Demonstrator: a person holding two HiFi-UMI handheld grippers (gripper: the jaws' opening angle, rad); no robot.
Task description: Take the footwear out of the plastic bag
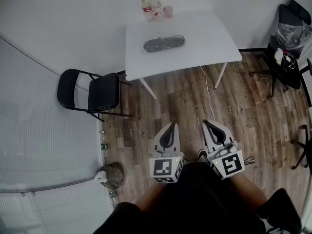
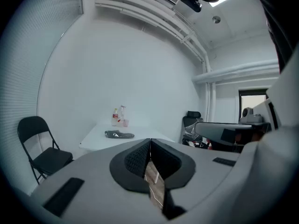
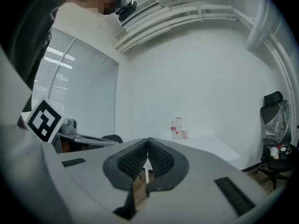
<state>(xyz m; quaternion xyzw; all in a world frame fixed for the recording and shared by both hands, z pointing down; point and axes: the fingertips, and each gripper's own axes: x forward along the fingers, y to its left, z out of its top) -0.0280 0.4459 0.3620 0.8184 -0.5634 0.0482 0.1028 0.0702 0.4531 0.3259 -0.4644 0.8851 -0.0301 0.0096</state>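
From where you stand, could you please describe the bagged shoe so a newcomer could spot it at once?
Find the white table by the far wall. Near its middle lies the bagged shoe, dark, long and flat. Unlike it, the bottles and pink cup stand upright at the table's far edge.

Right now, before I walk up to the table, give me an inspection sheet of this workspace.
Surface: white table, few things on it.
Job's things: dark footwear in its plastic bag lies on the table, untouched.
Clutter: two bottles and a pink cup at the far edge.
Grippers: left gripper and right gripper both shut, empty, over the wooden floor short of the table.
Cables: white cable trails from the table to the floor.
Surroundings: black folding chair left, office chair right.
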